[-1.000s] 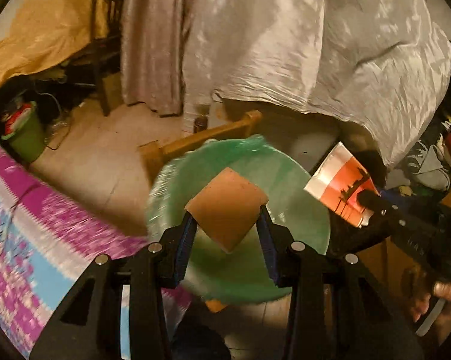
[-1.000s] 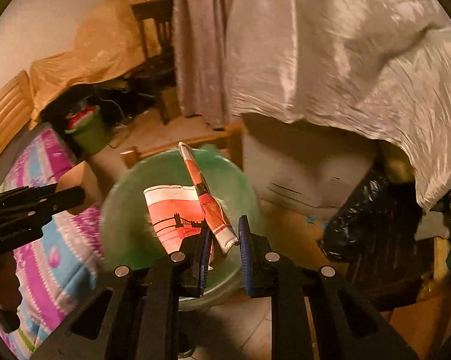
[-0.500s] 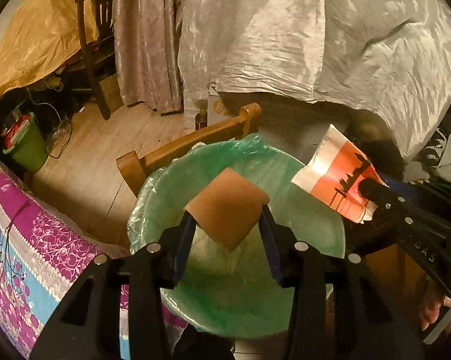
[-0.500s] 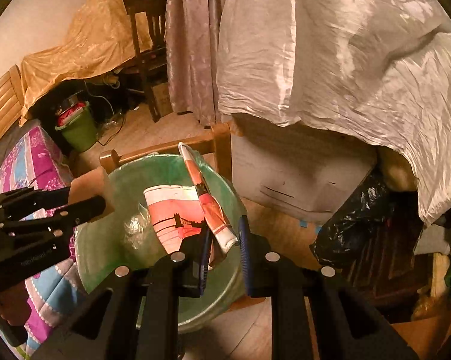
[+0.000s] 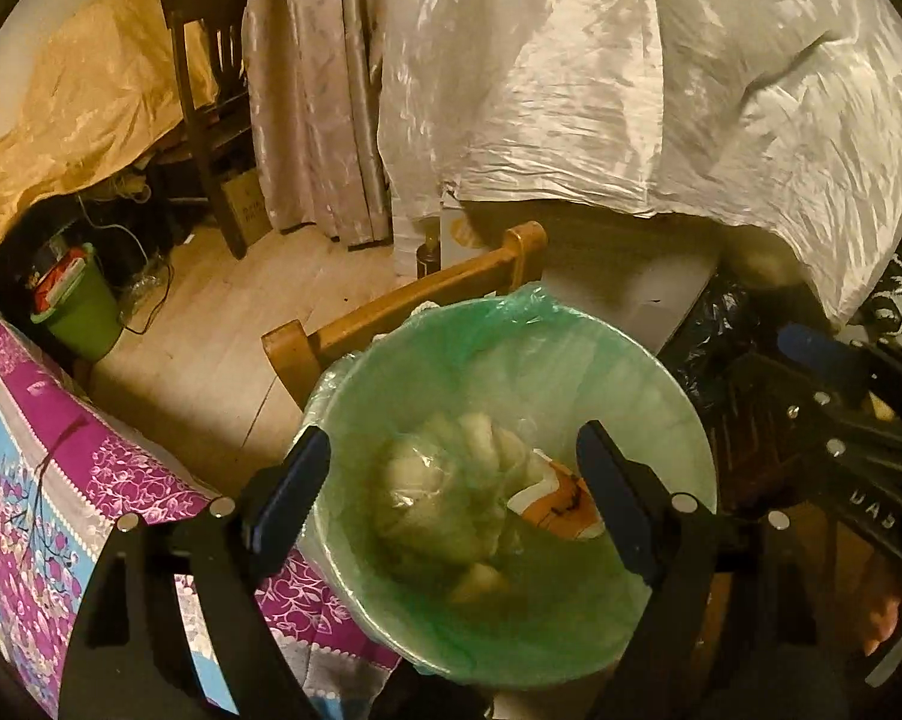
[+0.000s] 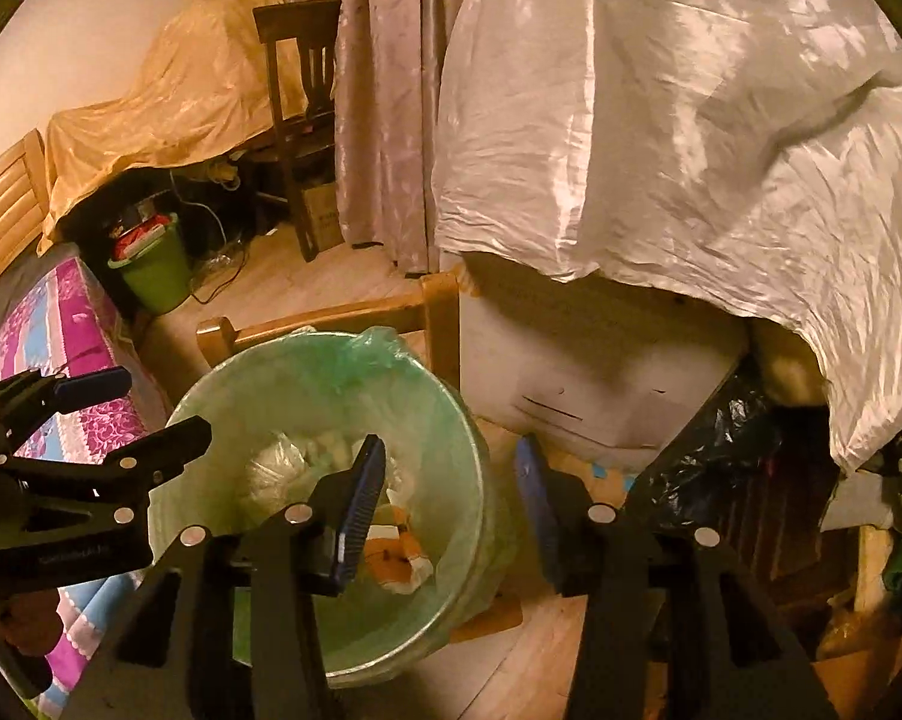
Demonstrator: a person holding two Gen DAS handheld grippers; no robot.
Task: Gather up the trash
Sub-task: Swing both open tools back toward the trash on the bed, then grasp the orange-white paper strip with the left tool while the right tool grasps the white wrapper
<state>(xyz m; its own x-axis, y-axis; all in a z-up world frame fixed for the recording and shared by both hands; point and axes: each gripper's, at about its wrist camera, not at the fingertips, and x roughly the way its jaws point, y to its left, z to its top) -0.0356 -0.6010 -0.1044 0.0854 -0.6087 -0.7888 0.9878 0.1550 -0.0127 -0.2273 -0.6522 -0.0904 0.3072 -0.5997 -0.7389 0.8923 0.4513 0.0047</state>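
Two grippers hang over one bin. On the left, left gripper jaws are opening wide, empty. On the right, right gripper jaws are opening, empty. One orange wrapper lies in the bin beside crumpled plastic. Only the right view shows a black bag, far right.

A dark wooden chair stands beside a curtain; a small green bucket is on the floor.

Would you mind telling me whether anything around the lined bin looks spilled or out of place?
Nothing stands out: the orange-and-white wrapper and crumpled plastic lie inside the green-lined bin, and nothing hangs over its rim.
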